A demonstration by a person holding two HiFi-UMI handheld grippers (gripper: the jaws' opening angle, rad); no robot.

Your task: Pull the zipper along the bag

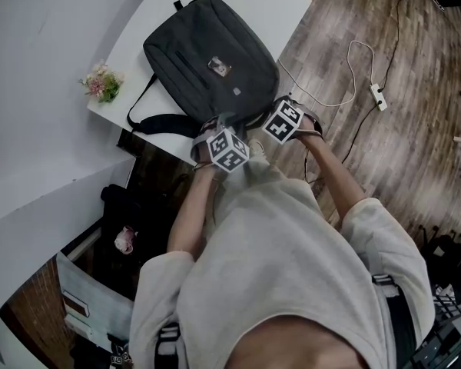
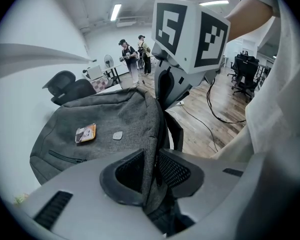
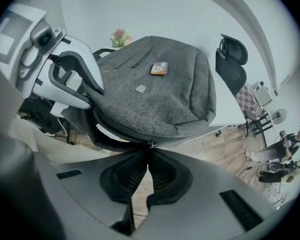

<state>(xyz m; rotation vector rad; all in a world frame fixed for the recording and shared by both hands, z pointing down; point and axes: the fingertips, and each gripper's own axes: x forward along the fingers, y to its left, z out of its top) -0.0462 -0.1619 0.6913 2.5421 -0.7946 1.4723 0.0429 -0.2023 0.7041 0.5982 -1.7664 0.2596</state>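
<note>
Grey fabric: the bag (image 1: 211,60) lies on the white table (image 1: 284,6), directly ahead of both claws. We see the left gripper (image 2: 149,170) clamped on a fold of its edge. The right gripper (image 3: 148,156), jaws almost together, pinches the zipper pull (image 3: 151,143) at its tips.
</note>
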